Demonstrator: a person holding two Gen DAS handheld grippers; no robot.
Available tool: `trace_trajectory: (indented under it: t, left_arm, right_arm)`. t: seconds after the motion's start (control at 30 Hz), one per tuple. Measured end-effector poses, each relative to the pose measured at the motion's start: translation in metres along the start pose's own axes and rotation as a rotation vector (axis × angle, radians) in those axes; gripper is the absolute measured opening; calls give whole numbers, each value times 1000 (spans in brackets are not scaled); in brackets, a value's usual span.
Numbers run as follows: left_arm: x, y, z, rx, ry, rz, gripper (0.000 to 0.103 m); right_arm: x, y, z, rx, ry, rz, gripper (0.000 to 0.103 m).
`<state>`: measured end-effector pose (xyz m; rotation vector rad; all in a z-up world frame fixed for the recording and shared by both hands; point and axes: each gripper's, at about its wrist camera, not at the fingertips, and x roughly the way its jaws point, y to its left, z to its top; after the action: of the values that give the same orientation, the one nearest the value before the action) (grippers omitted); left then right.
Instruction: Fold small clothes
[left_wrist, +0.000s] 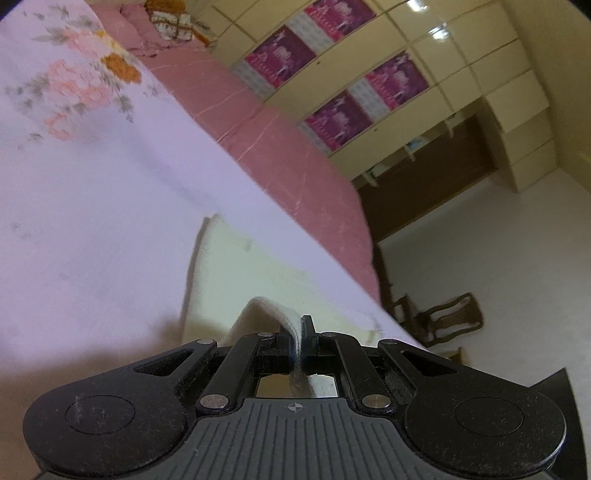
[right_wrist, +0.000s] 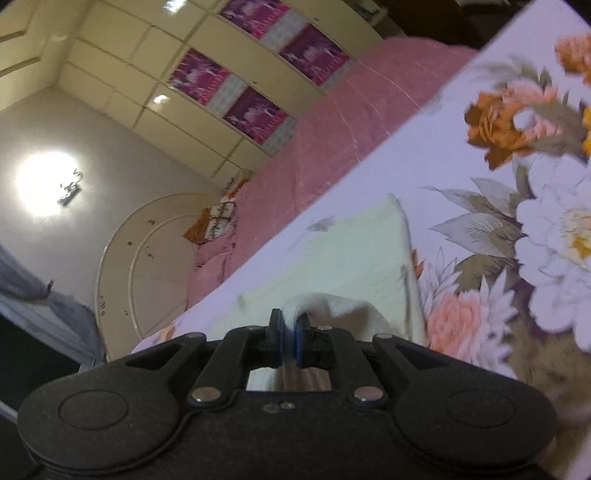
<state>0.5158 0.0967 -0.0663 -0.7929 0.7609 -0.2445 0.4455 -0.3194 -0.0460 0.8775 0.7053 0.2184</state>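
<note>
**Two grippers pinching one pale garment**

Both your left gripper and right gripper are pressed together on a lifted edge of the cream knit garment, which lies on the floral sheet. Soft ribbed cloth could slip or bunch if you pull unevenly.

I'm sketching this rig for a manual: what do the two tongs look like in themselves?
Both are matte black, with two round lobes and silver-riveted link bars leading to slim fingers. The left tongs have a grey ribbed centre panel bearing a small crosshair mark, and dust specks. The right tongs have blue pads and a plain black body. No cables or sleeves show.
</note>
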Motion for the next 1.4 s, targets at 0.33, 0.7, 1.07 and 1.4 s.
trace_trajectory:
  t: [0.33,0.7,1.07,1.4]
  left_arm:
    - [54,6,16,39,-17,-3,74]
    - [50,-4,30,287,-48,31,66]
    - [3,-15,14,639,-52,145,63]
    - [52,-53,2,719,22,197,63]
  right_arm:
    - [49,-43,13,117,-30,54,31]
    - [21,-41,27,-51,-182,21,60]
    - [26,-8,16,-308,-86,-105,56]
    - [38,-7,22,-316,-62,-124,56]
